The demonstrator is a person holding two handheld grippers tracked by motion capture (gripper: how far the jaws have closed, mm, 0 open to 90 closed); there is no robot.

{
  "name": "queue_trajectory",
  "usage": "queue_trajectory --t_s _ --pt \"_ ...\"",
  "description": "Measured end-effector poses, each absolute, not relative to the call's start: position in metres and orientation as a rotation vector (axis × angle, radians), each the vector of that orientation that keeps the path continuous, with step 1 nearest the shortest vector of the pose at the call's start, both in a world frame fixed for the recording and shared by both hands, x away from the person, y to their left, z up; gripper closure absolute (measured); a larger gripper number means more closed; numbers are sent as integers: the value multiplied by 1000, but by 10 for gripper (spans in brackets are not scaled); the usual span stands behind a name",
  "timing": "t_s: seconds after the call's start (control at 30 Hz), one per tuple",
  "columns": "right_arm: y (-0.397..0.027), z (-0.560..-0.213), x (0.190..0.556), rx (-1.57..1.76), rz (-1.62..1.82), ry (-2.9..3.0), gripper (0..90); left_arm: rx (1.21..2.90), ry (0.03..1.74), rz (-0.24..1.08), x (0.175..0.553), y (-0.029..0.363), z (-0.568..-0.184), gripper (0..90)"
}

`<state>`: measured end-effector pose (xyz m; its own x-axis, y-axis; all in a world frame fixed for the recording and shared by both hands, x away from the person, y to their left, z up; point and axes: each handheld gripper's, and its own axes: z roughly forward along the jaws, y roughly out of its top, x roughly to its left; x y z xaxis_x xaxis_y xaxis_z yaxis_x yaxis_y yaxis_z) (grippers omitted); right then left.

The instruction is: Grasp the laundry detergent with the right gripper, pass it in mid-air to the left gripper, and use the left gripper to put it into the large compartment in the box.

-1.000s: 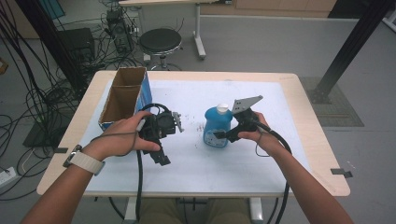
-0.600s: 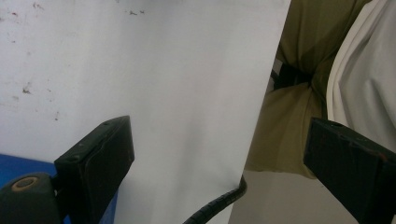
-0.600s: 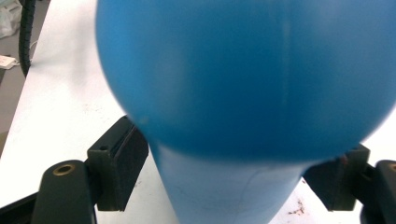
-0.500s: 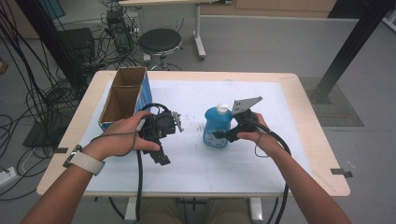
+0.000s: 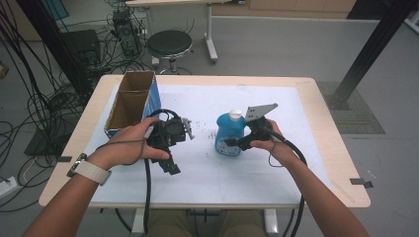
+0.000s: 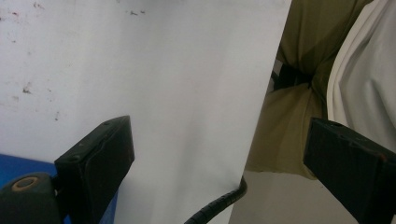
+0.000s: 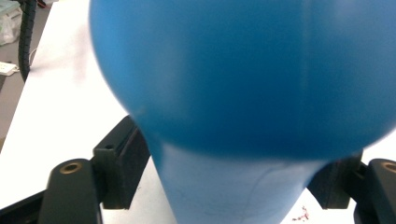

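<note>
A blue bottle [image 5: 228,131] with a white cap stands upright at the middle of the white mat. My right gripper [image 5: 232,144] reaches it from the right, low on its body. In the right gripper view the bottle [image 7: 243,70] sits between the jaws of this gripper [image 7: 229,172]. The jaws have just been closing, and both pads touch the bottle's sides. My left gripper [image 5: 170,167] rests left of the bottle, about a hand's width away, pointing back toward the person. In its own view the left gripper [image 6: 219,158] stands open with nothing between its jaws.
An open cardboard box [image 5: 129,101] with a blue side stands at the table's left rear. The white mat [image 5: 276,168] covers most of the wooden table [image 5: 341,163]. A black stool [image 5: 169,43] and cables lie on the floor beyond. Cables trail off the front edge.
Both hands and the bottle stay where they were; the high view shows no visible shift.
</note>
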<state>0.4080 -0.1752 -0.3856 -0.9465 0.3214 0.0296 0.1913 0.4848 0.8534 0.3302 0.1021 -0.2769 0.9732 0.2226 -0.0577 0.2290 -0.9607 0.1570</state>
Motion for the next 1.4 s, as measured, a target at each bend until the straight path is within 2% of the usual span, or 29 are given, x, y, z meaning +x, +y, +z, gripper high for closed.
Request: queue_trajectory --t_s 1.4 --pt "-174 -396 407 463 1503 2547 312 2958 348 -68 331 102 -278 92"
